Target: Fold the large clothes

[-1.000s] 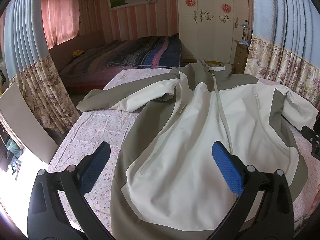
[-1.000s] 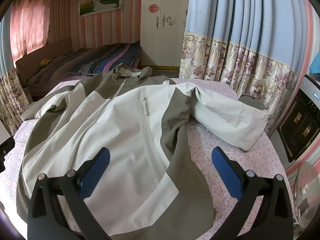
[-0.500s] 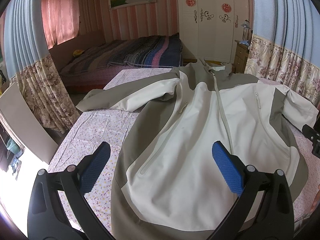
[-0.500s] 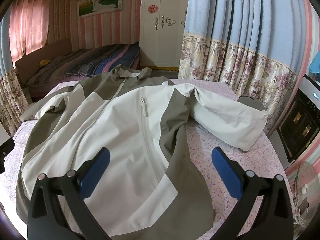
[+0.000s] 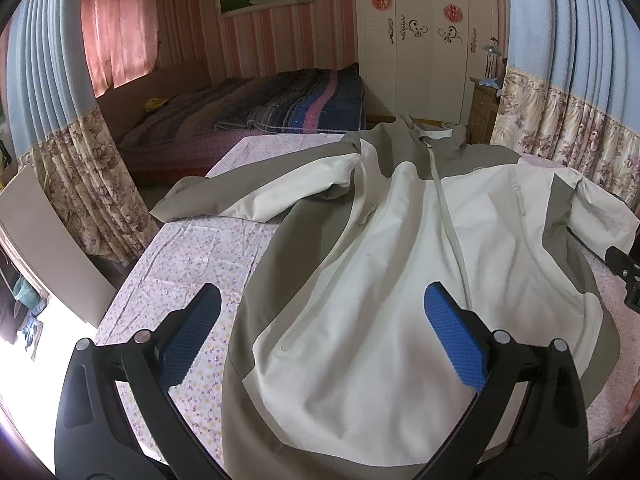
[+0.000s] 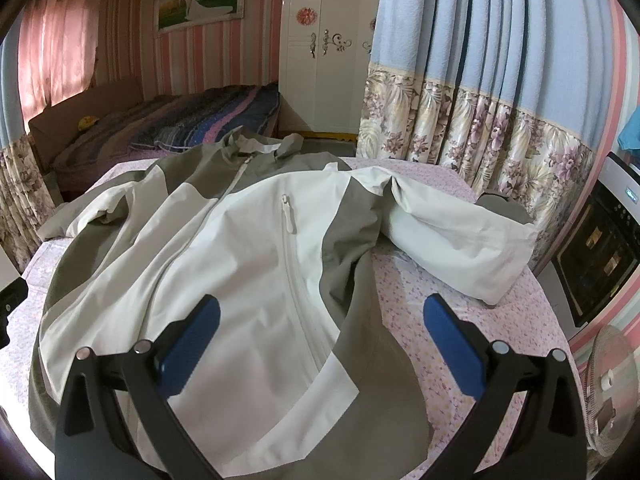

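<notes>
Jacket [image 5: 404,280] — cream panels with olive-grey sides — lies front up and spread flat on the table [image 5: 192,260], which carries a pink floral cloth; its zip is closed, its collar points away from us toward the bed [image 5: 256,120]; one sleeve [image 5: 256,196] stretches out to the left, the other sleeve [image 6: 456,240] to the right. We hold the left gripper [image 5: 324,332] above the hem, jaws wide apart and gripping nothing; the right gripper [image 6: 322,336] hovers likewise, fully spread and empty.
</notes>
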A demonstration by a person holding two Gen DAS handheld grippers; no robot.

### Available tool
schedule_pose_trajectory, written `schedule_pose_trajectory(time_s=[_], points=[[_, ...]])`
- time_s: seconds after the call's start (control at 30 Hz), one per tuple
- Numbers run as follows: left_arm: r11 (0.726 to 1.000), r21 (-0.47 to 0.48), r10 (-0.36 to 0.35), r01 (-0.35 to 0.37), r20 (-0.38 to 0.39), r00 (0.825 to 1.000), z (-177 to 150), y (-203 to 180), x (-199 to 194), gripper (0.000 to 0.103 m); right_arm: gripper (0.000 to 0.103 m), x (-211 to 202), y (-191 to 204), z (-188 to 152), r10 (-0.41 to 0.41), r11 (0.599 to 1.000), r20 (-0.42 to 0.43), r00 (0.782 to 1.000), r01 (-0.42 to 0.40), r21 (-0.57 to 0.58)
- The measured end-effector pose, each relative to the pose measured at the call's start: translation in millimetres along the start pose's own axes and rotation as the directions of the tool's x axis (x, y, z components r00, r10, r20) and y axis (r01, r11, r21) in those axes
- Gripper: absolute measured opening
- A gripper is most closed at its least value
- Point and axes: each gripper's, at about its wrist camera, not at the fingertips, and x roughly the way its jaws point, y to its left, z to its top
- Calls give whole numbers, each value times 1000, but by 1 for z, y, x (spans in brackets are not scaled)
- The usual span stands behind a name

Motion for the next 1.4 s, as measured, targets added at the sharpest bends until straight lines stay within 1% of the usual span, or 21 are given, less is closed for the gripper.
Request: schedule_pose_trajectory(time_s=[0.07,0.13,0.2,0.23,0.27,0.37,0.47,0.53,0.57,0.6,0.67,0.73,0.77,0.83,0.97,1.03,1.13,1.2,1.27,1.4], points=[[1000,2,-15,15,7,1000,-1,1,2,100,102,3,2,1,2,1000,0,1000,-2,-1],[999,-4,-31,32,20,999,-1,4,2,100,102,2,3,2,22,1000,32,999,-22,-8],[1000,-5,-17,18,29,999,2,5,5,100,102,-3,6,5,25,999,93,995,-22,-28],[1000,-6,8,-8,29,1000,2,7,8,100,102,-5,8,7,26,998,135,990,-19,-54],[1000,-5,17,-17,28,999,3,9,10,100,102,-4,10,9,25,997,150,988,-13,-82],[1000,-7,16,-16,-3,1000,4,20,24,100,102,11,21,20,-19,987,140,990,41,-157],[998,-60,17,-19,-26,1000,9,42,42,100,102,22,28,31,-88,975,175,981,121,-189],[992,-112,47,-50,-30,998,15,65,55,100,102,28,31,37,-123,964,216,969,168,-205],[989,-133,58,-62,-32,998,18,73,58,100,102,33,31,40,-127,962,220,967,174,-210],[984,-162,65,-69,-35,997,23,86,63,100,102,39,32,45,-120,962,208,971,165,-216],[971,-226,64,-72,-42,997,34,112,75,100,102,54,27,55,-71,971,157,985,104,-213],[954,-292,64,-70,-29,998,43,134,85,100,102,64,21,62,-40,979,131,991,65,-194],[945,-321,66,-71,-27,997,48,147,93,100,102,68,19,65,-46,980,129,991,70,-185],[937,-343,61,-72,-42,997,53,164,109,100,102,73,16,69,-66,981,135,989,90,-173],[929,-354,73,-106,-105,992,60,195,156,100,102,87,13,77,-66,985,121,990,85,-153],[921,-369,79,-127,-142,987,62,207,176,100,102,93,13,80,-69,985,114,991,86,-151],[893,-432,55,-126,-171,984,71,229,209,100,102,103,18,84,-87,981,106,991,104,-162],[887,-434,83,-159,-187,979,80,238,230,100,102,108,20,85,-90,980,102,991,106,-168],[870,-464,72,-166,-215,974,84,253,251,100,102,114,22,87,-90,979,92,992,105,-173],[818,-546,34,-181,-269,963,85,292,290,100,102,120,27,87,-102,975,82,991,116,-190]])
